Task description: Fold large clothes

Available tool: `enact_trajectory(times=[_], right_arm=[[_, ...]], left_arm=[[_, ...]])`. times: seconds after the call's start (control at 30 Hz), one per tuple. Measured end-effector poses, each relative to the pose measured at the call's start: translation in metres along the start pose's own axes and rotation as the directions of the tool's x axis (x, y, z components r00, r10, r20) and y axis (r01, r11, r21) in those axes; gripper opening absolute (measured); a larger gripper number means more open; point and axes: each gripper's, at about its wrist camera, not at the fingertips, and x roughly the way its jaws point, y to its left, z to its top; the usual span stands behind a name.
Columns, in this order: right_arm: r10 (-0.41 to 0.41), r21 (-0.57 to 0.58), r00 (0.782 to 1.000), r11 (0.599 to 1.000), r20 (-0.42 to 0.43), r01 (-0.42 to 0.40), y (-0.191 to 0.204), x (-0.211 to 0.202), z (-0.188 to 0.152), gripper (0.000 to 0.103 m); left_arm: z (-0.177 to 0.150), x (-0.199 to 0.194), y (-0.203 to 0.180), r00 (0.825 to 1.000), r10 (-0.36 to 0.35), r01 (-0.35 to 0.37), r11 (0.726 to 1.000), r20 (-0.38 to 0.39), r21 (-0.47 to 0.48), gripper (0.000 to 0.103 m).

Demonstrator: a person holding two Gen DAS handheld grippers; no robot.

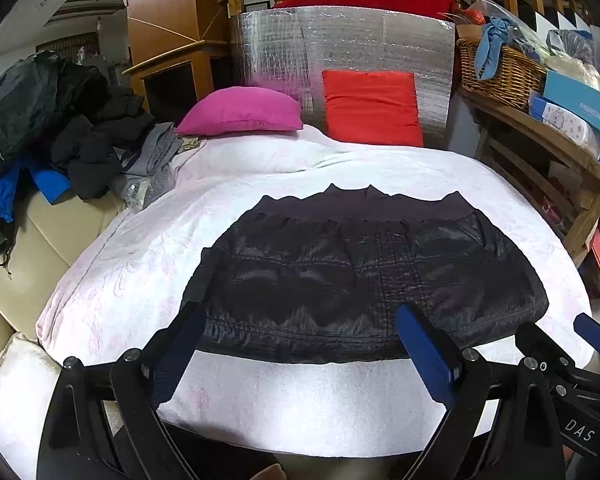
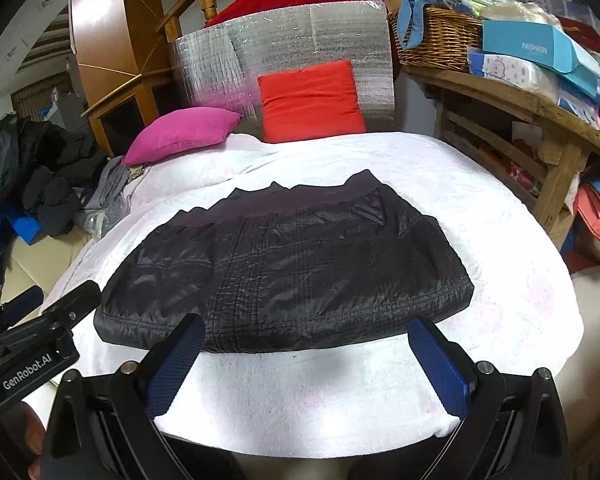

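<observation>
Now, from the left wrist view, I see my left gripper (image 1: 300,344) held low at the near edge of the white blanket (image 1: 140,248), its blue fingers (image 1: 430,354) spread wide and holding nothing. The tips stand over the near hem of the dark quilted jacket (image 1: 364,276), which lies folded and flat in the middle of the blanket. At the right edge a part of my right gripper (image 1: 560,356) shows just beside. This view shows also more of the pile of dark clothes (image 1: 60,128) on the left.

From the right wrist view, my right gripper (image 2: 312,348) is also wide open and empty, near the same hem of the jacket (image 2: 292,272). My left gripper body (image 2: 40,332) enters at the left. Behind the blanket (image 2: 500,240) are a pink cushion (image 2: 180,132), a red cushion (image 2: 312,100) against a silver panel (image 2: 300,36), and a wicker basket (image 2: 440,40) on a wooden shelf (image 2: 520,96).
</observation>
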Motion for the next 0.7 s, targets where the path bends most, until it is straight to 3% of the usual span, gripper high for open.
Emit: enact_trajectory(times=[0.47,0.7], right_arm=[[-0.007,-0.023,1.0,1.0,0.008,0.007,0.0051,-0.0015,0.0023,0.103],[-0.011,-0.031,1.0,0.999,0.007,0.012,0.0075,-0.0007,0.003,0.103]], left_arm=[[0.0022,0.001,0.0053,1.0,0.011,-0.011,1.0,0.002,-0.024,0.096],[0.0038,-0.0026,0.0025,0.999,0.019,-0.019,1.0,0.038,-0.005,0.096]])
